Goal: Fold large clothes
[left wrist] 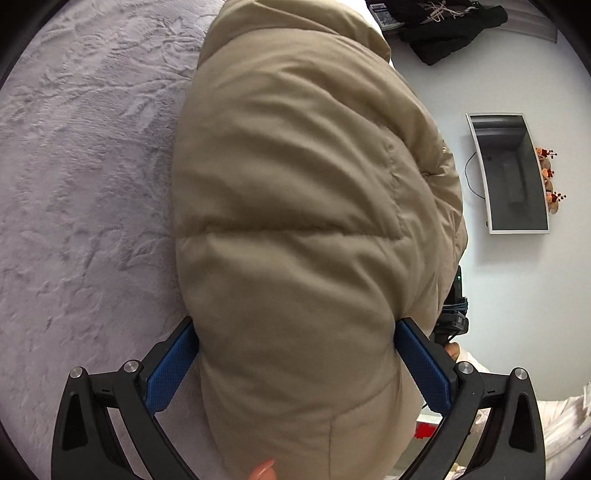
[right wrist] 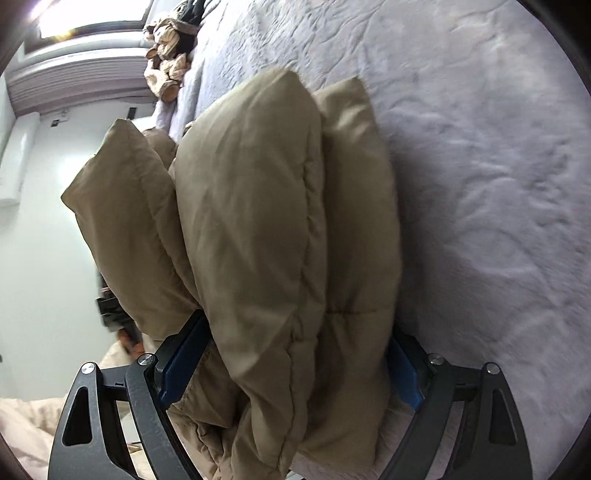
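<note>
Grey plush bedding [left wrist: 85,177] fills the left of the left wrist view and the right of the right wrist view, with a pale wall behind carrying a framed screen [left wrist: 515,173] and a heap of dark clothes [left wrist: 450,26] far off. A tan puffer jacket [left wrist: 295,221], thick and quilted, is bunched into several layers and appears lifted off or stood on edge against the bed. The left tool [left wrist: 295,354] has its blue pads pressed into either side of one fat fold, pinching it; the right tool [right wrist: 295,365] likewise clamps a stack of at least three padded layers [right wrist: 258,221]. This looks like a late stage of folding: the bundle is gathered and being carried or turned over. The next move likely calls for lowering it flat onto the bed and pressing the air out, since the filling will spring back when let go. Open bedding lies wide on the bed side of both views; on the other side the bed edge and wall are near, and rolled pale items [right wrist: 166,70] sit at the far end of the bed.
</note>
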`<action>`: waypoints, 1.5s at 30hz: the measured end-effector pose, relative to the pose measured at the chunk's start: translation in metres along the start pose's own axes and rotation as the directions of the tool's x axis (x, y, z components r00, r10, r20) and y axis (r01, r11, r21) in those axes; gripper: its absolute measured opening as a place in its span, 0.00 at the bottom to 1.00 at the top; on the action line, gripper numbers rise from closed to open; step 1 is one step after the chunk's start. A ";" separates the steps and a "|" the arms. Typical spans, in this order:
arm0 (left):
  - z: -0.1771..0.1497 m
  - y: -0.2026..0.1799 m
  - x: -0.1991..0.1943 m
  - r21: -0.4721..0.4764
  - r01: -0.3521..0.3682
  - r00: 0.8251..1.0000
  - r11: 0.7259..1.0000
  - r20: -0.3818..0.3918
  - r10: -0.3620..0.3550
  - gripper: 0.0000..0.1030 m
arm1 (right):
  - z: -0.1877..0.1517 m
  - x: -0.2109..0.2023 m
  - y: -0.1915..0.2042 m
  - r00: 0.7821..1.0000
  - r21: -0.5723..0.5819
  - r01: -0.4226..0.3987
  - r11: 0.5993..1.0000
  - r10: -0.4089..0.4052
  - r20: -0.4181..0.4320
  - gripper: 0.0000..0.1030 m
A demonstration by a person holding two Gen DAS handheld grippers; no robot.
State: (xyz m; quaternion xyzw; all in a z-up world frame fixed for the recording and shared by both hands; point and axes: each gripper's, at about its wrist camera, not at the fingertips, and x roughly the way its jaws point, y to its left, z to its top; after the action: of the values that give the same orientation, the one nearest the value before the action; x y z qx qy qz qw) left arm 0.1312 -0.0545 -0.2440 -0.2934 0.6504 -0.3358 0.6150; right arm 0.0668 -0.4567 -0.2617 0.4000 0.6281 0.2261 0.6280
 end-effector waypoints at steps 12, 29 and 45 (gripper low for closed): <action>-0.011 -0.027 0.020 -0.057 -0.079 0.995 0.995 0.049 0.082 0.96 | 0.014 0.040 0.019 0.998 0.051 -0.054 0.997 0.055 -0.027 0.99; -0.010 -0.071 -0.096 0.129 -0.104 0.974 0.986 0.214 0.075 0.85 | -0.041 0.029 0.117 0.989 -0.081 -0.076 0.994 0.086 0.121 0.64; 0.017 0.078 -0.204 0.000 -0.240 0.938 0.971 0.259 0.232 0.85 | -0.021 0.208 0.191 0.996 -0.124 -0.054 0.991 0.062 0.061 0.64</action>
State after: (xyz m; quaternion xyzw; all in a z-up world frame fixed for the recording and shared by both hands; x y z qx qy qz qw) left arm 0.1655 0.1531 -0.1841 -0.2445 0.5900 -0.2291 0.7346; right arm 0.1113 -0.1781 -0.2356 0.3858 0.5807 0.2693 0.6644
